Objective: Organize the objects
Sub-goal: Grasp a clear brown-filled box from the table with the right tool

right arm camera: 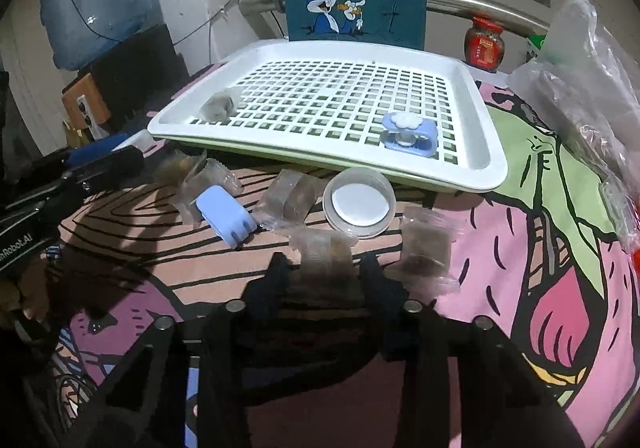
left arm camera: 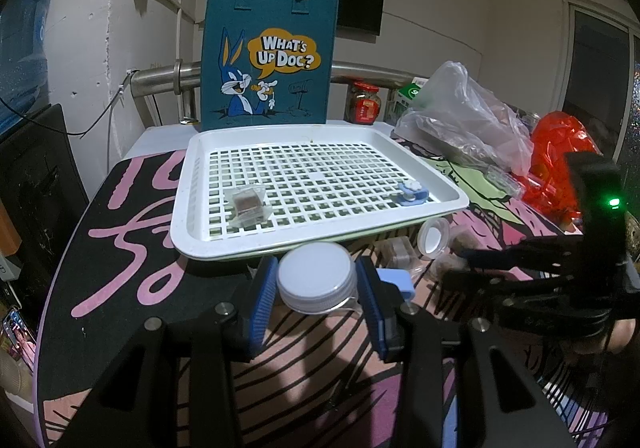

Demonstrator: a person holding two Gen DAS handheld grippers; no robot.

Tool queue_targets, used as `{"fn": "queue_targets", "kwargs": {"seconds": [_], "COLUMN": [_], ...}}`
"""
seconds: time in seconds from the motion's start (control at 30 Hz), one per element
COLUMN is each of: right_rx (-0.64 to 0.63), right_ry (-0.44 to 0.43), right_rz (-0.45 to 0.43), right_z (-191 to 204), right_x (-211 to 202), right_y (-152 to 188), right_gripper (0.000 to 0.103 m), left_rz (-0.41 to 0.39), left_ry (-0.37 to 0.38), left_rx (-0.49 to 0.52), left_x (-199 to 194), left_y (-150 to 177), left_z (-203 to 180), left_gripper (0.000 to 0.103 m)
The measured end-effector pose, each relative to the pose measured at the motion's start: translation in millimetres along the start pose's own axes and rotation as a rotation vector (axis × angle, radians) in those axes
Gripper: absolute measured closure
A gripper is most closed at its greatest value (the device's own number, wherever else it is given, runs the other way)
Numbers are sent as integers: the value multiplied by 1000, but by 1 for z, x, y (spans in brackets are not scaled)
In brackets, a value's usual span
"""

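Right gripper (right arm camera: pixel 322 272) has its dark jaws almost shut on a clear packet (right arm camera: pixel 322 250) with a brown block inside, lying on the mat just before the tray (right arm camera: pixel 476 164), probably to lift it there, where one packet (left arm camera: pixel 248 204) and a blue clip (left arm camera: pixel 412 194) already lie. Left gripper (left arm camera: pixel 316 288) holds a white lid (left arm camera: pixel 316 280) between its blue pads, just before the tray's near rim. Other packets, a second clip (right arm camera: pixel 226 216) and an upturned lid (right arm camera: pixel 360 208) wait close beyond the right gripper.
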State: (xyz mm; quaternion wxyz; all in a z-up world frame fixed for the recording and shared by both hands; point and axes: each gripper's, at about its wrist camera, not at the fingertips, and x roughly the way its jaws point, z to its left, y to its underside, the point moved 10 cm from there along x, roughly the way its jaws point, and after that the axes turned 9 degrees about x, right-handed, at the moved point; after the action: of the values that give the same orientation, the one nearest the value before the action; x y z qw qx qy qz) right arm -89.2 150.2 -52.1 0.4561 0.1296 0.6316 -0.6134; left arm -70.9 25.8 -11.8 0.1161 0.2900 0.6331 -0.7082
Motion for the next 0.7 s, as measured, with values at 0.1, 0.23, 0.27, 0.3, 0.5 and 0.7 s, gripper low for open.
{"fn": "queue_targets", "kwargs": {"seconds": [0.1,0.23,0.27,0.3,0.5,0.7], "right_rx": [7,-22,-25,-31,-52,-67], "right_ry": [-34,-25,-23,-18,21,29], "right_rz": [-45,-73,-70,-67,22,42], "right_z": [6,16,18,18,9,10], "right_x": [-13,-22,-22,-22,-8,0], "right_y": [-5,-13,-12,-10,14,17], "right_gripper": [77,77,77,77,73,68], "left_rz": [1,-1,-3,-4,-1,-1], "left_ry": [0,0,0,0,4,5], "left_rx": [2,-1,-2,-4,2,2], "left_x": [0,0,0,0,1,0], "left_y": [0,0,0,0,0,0], "left_z": [0,0,0,0,-1,0], "left_gripper": [64,64,64,64,64,64]}}
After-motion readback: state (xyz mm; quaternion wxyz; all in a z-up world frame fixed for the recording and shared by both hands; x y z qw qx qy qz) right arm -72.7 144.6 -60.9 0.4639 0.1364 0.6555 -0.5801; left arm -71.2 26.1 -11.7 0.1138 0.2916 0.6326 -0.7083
